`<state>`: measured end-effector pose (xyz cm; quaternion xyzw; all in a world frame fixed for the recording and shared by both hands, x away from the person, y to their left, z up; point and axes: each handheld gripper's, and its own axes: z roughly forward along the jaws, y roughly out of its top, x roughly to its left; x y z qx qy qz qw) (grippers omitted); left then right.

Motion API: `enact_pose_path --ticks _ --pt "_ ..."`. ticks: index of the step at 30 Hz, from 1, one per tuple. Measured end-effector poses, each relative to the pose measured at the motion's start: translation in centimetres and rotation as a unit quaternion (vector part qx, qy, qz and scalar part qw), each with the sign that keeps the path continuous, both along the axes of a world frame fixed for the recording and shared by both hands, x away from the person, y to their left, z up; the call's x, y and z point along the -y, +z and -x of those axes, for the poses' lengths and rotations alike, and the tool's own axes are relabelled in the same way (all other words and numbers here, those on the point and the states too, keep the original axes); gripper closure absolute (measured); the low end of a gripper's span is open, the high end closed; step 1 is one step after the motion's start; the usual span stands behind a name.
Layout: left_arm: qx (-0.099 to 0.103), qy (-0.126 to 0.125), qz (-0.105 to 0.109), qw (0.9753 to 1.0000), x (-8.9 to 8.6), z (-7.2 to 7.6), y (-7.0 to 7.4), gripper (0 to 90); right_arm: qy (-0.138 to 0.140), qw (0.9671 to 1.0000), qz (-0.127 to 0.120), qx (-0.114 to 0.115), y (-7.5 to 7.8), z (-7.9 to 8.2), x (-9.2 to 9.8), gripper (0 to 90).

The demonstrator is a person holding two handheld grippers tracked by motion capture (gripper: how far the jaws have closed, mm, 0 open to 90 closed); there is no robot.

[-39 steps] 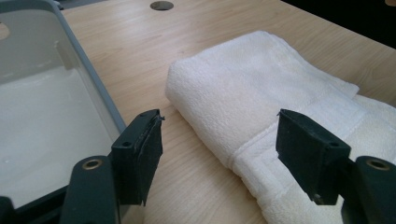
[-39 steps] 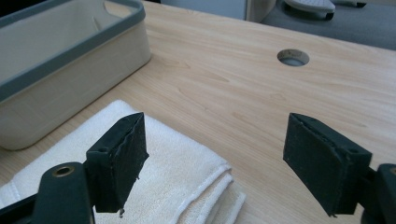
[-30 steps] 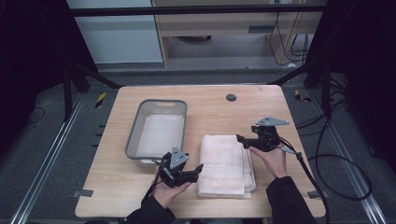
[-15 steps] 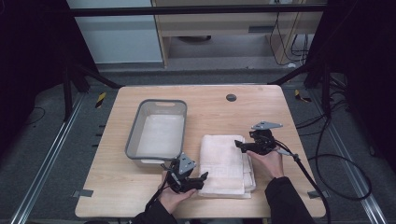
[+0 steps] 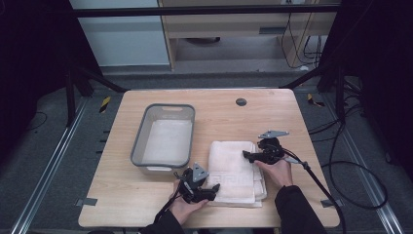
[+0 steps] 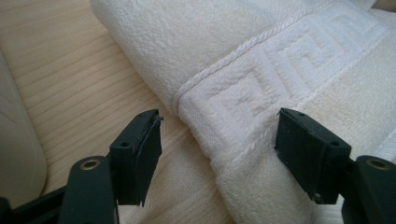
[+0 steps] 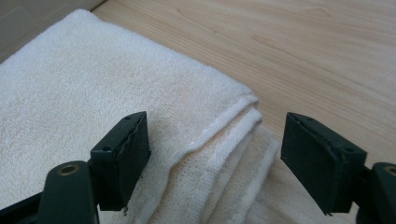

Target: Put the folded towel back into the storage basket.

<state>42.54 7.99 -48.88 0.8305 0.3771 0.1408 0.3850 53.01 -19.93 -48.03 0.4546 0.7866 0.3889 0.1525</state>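
— Where's the folded white terry towel (image 5: 236,170)?

— Near the tabletop's front edge, right of the grey plastic bin (image 5: 164,139). Both your grippers' fingers are spread (nothing pinched): left gripper (image 6: 219,154), right gripper (image 7: 215,149). Straddle all layers before closing.

Folded white towel (image 5: 235,170) flat on table, woven key-pattern band near front edge, apparently several layers.

Left gripper (image 5: 215,187): black frame, grey three-cornered plate on top, black cable trailing back along the forearm. Jaws: flat black rectangular pads with small screw holes; brass-coloured pivot screws at the base.
Right gripper (image 5: 245,155): same black build, grey plate, long black cable running off the table.
Sleeves (image 5: 298,209): dark, long.
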Motion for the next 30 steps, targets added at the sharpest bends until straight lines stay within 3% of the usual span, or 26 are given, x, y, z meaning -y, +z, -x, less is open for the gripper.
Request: enact_pose_path --ticks 18,28,30 --pt "-0.036 -0.004 0.01 0.9993 0.3 -0.7 -0.7 35.9 -0.014 0.9982 -0.019 -0.055 -1.4 -0.3 0.0 25.9" --pt "-0.059 -0.014 0.028 0.9978 0.3 -0.9 -0.8 49.8 -0.007 0.995 -0.049 -0.086 -1.4 -0.4 0.0 43.8" --pt "-0.066 -0.016 0.033 0.9972 0.4 -0.9 -0.7 52.5 -0.005 0.9932 -0.06 -0.099 -1.3 -0.4 0.0 50.8"
